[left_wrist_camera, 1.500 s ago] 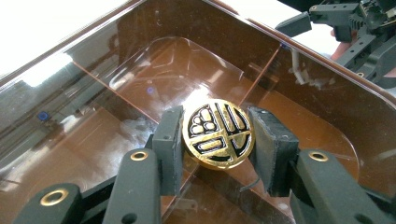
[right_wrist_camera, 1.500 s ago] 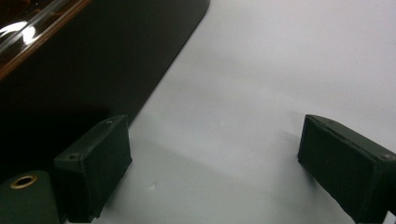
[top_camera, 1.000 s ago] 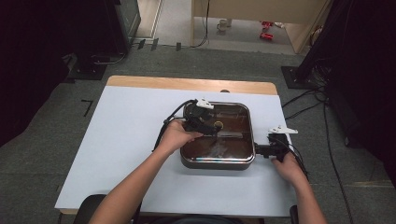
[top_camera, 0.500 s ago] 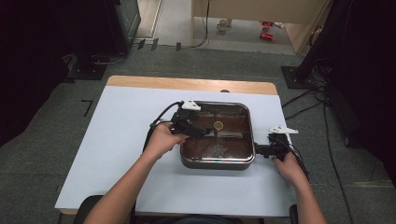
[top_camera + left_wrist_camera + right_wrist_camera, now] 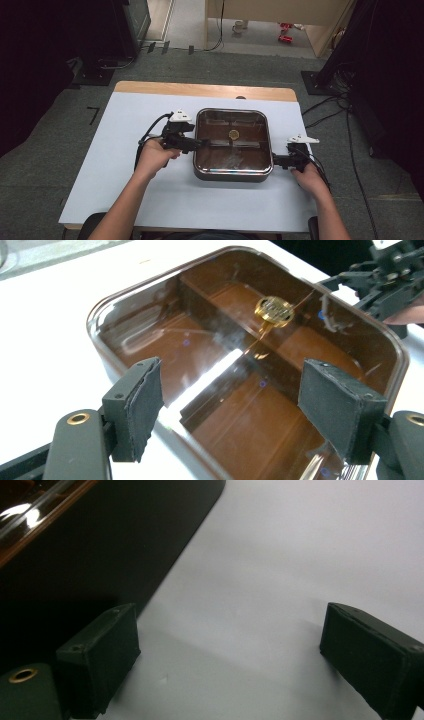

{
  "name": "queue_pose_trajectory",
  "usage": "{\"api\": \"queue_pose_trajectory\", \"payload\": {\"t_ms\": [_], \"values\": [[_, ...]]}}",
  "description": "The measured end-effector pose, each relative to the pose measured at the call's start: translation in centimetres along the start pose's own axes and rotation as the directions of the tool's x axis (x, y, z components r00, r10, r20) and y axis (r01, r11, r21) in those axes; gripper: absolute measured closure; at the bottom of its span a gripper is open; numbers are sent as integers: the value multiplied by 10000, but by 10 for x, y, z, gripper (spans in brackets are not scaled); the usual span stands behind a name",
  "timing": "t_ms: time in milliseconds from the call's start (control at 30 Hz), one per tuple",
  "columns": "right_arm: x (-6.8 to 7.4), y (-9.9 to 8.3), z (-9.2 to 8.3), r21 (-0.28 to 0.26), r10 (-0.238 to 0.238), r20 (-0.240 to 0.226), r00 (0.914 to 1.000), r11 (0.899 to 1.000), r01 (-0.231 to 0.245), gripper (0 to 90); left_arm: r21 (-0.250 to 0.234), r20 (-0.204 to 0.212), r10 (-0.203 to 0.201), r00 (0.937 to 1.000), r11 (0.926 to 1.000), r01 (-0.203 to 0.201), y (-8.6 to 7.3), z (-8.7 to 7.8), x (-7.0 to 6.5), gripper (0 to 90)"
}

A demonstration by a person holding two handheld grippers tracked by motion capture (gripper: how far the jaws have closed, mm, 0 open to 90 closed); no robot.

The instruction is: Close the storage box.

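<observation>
The left gripper (image 5: 199, 144) has drawn back from the knob (image 5: 233, 133) to the pan (image 5: 232, 172)'s left rim, its fingers just opened and empty, while the right gripper (image 5: 278, 161)'s fingers stand apart.

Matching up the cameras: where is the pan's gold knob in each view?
High view: gold knob at the middle of the pan.
Left gripper view: knob upper right of centre.
Right gripper view: I cannot find it.
Shared landmark: the pan's shiny rim.
</observation>
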State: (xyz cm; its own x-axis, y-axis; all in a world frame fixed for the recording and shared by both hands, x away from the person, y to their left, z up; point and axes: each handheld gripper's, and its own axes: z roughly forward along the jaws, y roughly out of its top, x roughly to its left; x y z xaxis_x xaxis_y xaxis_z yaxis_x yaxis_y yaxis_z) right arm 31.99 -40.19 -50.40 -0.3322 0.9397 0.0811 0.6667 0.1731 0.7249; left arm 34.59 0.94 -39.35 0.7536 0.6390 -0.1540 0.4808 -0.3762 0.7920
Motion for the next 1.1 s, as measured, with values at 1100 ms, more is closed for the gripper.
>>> {"api": "queue_pose_trajectory", "payload": {"t_ms": [1100], "values": [[0,0,0,2,3,1,10000,10000,-3,85,-86,-1939,-1208,9736,9926,1214,-95,-15,52,250]]}}
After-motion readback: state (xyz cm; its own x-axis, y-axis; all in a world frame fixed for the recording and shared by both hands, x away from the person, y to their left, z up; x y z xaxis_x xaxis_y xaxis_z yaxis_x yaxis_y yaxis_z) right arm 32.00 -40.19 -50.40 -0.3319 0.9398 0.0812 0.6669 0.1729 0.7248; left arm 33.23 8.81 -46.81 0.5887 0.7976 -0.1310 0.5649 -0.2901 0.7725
